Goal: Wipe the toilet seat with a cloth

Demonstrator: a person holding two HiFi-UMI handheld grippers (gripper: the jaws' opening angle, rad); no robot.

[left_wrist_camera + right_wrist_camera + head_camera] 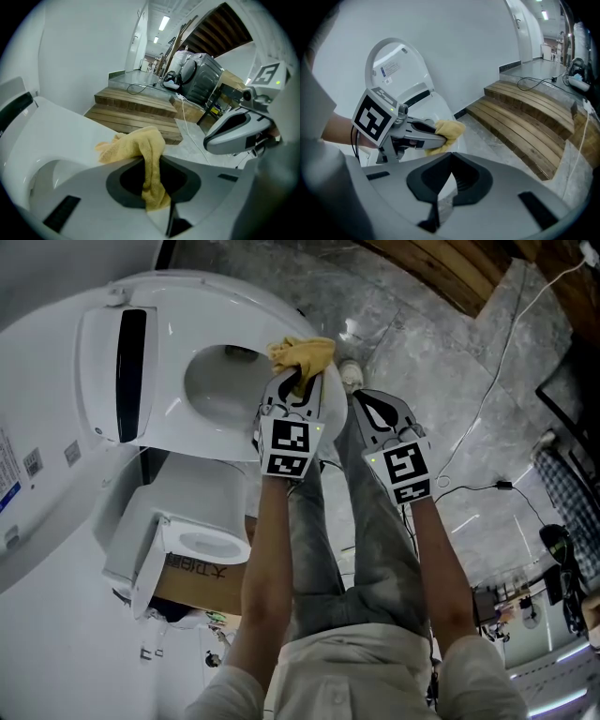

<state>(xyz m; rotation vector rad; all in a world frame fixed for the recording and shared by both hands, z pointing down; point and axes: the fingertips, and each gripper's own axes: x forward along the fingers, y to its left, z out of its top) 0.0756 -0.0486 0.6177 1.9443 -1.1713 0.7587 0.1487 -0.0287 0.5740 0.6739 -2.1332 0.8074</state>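
Note:
A yellow cloth lies bunched on the front rim of the white toilet seat. My left gripper is shut on the cloth, which runs down between its jaws and spreads onto the seat. My right gripper hangs just right of the toilet over the floor, shut with nothing in it. In the right gripper view, the left gripper and the cloth sit ahead of the shut jaws. The toilet lid stands upright behind them.
Wooden steps rise beyond the toilet. Cables trail over the grey stone floor. A smaller white toilet on a cardboard box stands near my legs. A shoe rests by the toilet's front. Appliances stand farther back.

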